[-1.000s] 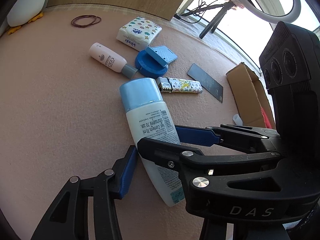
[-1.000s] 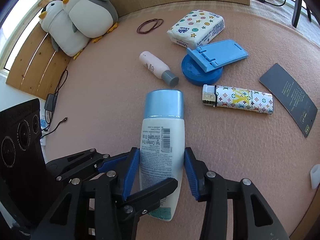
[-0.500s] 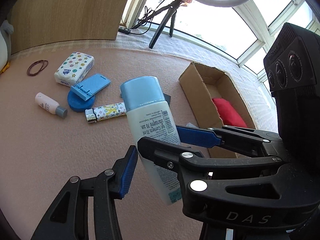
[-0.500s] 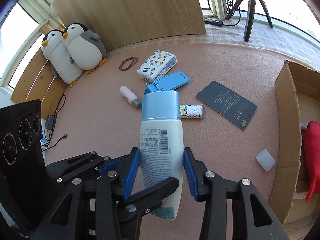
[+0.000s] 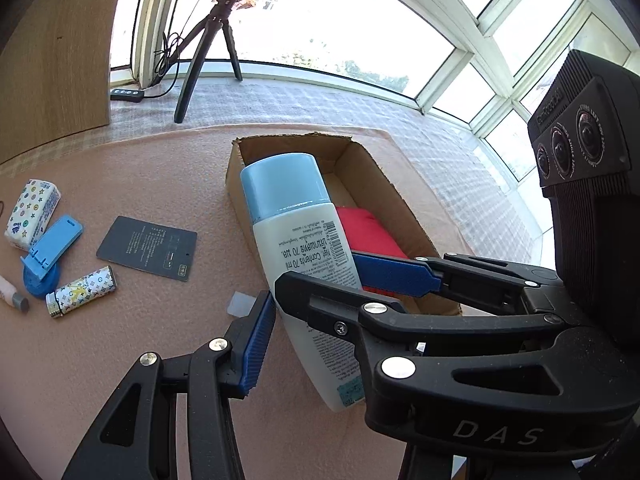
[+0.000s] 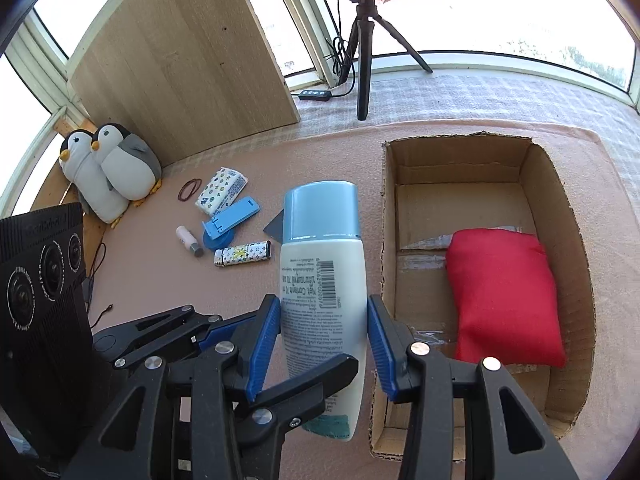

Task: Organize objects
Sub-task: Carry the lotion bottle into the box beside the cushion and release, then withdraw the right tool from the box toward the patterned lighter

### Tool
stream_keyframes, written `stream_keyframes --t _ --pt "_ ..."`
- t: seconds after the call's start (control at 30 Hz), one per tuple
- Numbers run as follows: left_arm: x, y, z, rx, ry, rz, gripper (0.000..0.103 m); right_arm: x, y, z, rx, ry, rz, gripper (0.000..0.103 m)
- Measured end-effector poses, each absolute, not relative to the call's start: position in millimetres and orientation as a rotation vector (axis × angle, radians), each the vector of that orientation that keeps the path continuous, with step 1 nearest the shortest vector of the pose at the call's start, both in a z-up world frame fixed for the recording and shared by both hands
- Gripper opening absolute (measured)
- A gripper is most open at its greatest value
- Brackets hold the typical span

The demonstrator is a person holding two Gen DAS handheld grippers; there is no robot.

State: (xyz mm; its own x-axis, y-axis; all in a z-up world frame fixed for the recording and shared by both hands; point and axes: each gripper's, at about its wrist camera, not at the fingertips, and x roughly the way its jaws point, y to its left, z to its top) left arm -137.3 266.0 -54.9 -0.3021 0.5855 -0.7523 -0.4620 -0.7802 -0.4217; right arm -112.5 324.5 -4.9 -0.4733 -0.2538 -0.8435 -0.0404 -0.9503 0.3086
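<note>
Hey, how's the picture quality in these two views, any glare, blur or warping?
Left wrist view: the windows are blown out white, the fisheye bends their frames, and the bottle label stays sharp. Right wrist view: the same washed-out sky, the cardboard box edges bow outward, the red pouch is crisp, no motion blur.

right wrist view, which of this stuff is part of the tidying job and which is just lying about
In the job: bottle, gripped by the right gripper and the left gripper; cardboard box; red pouch inside it; probably waiting their turn: lighter, tissue pack, phone stand, dark card.

Just lying about: penguin toys, tripod, wooden board.
</note>
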Motion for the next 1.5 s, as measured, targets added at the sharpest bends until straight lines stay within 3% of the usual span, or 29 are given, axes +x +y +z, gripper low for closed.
stream_keyframes --t 0.27,0.67,0.73,0.77,0.83,1.23,1.5 --pt "-148 314 -66 -1.309 -0.139 2.070 0.051 -109 369 -10 1.558 -0.476 -2.589 0.041" --pt "-151 328 -77 -1.335 -0.110 2.048 0.052 -108 385 -21 1.574 -0.512 -2.573 0.041" --pt "-149 329 -77 -1.346 -0.080 2.052 0.065 -107 386 -19 1.560 -0.518 -2.591 0.051" --pt "-148 329 -77 -1.346 -0.066 2.064 0.074 -106 387 -18 1.552 -0.525 -2.609 0.062" --pt "-146 328 -75 -1.339 -0.056 2.072 0.076 -104 390 -16 1.544 -0.525 -2.649 0.070" --pt "-134 298 -65 -1.329 -0.080 2.096 0.076 -95 393 -10 1.517 -0.599 -2.690 0.071" --pt "-121 236 -64 -1.347 -0.130 2.149 0.076 -89 376 -1 1.459 -0.574 -2.713 0.070"
